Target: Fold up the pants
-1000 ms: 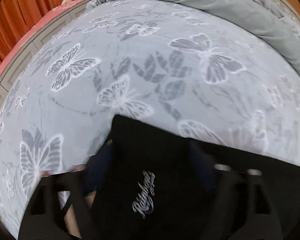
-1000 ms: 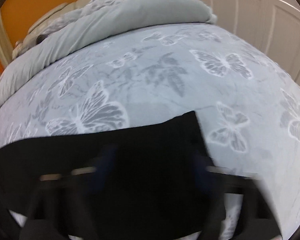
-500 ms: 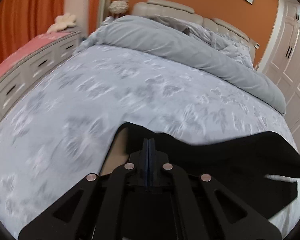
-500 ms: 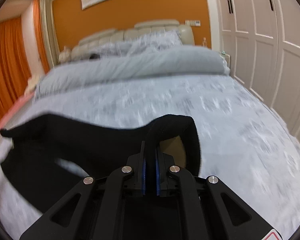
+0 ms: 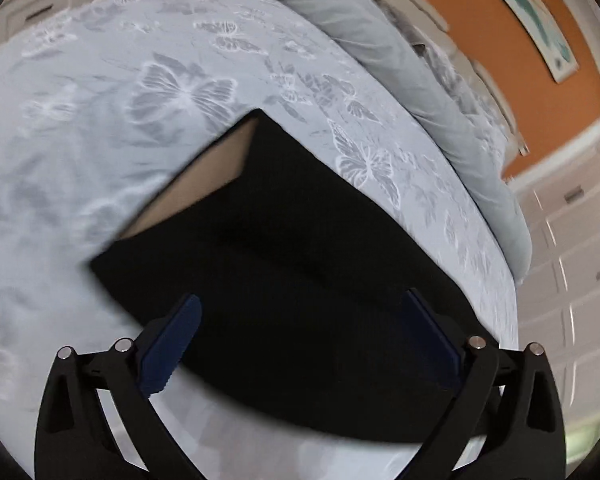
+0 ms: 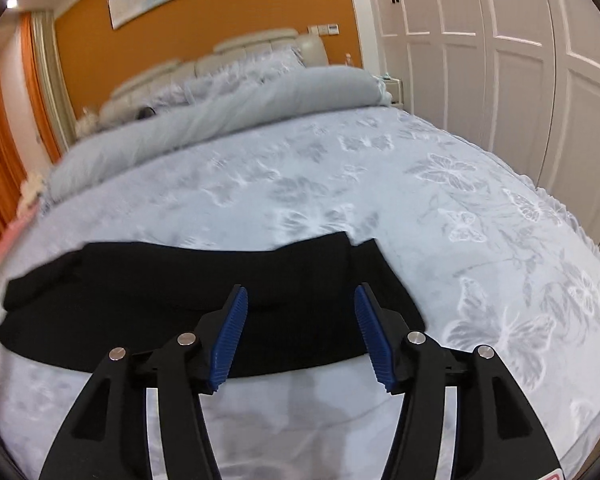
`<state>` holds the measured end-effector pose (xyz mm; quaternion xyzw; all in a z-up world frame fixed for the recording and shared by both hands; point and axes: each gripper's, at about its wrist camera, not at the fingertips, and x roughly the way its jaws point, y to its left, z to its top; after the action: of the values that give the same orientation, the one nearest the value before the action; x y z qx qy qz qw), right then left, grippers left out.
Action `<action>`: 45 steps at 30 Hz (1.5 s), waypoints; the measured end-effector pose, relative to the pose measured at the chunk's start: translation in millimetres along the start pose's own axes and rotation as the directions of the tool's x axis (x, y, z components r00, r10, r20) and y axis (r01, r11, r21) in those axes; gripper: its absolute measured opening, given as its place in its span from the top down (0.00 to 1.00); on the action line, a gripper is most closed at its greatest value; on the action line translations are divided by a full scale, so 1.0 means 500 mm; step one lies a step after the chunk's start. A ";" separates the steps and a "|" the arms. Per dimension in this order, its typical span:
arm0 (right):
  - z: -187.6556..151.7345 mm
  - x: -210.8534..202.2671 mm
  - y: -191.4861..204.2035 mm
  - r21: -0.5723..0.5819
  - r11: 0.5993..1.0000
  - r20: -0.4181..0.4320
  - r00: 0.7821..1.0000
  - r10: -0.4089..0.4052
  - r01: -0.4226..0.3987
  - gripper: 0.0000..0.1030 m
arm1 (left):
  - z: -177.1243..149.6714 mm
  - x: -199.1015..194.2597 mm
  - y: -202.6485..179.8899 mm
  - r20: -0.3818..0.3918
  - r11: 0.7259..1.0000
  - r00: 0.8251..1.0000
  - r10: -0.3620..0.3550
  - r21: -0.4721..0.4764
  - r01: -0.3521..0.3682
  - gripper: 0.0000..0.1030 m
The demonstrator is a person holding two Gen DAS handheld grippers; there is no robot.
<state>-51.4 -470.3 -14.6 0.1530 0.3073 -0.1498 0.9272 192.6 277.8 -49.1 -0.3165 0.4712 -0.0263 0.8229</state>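
While the black pants (image 6: pixel 204 304) lay folded in a flat band on the butterfly-print bedspread (image 6: pixel 340 184), I had my right gripper (image 6: pixel 300 332) spread wide and holding nothing, its blue pads over the near edge of the cloth. My left gripper (image 5: pixel 300 344) was spread wide too, empty, with the pants (image 5: pixel 284 264) directly beneath and ahead of its fingers.

The left wrist view looks steeply down, tilted, close above the pants (image 5: pixel 284 264) on the bed (image 5: pixel 80 128). The right wrist view sits farther back and more level, facing past the pants (image 6: pixel 180 300) toward the headboard (image 6: pixel 236 60). Both share pants and bed.
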 end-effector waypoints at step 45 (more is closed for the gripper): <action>0.132 0.039 0.000 -0.103 0.990 0.051 0.993 0.105 -0.100 0.89 | -0.126 -0.129 0.052 0.014 0.981 0.988 0.155 0.114 -0.156 0.44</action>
<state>-1.8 -498.7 23.9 0.1177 0.2801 -0.0906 0.9484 100.5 289.3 -36.8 -0.2311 0.4903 0.0119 0.8403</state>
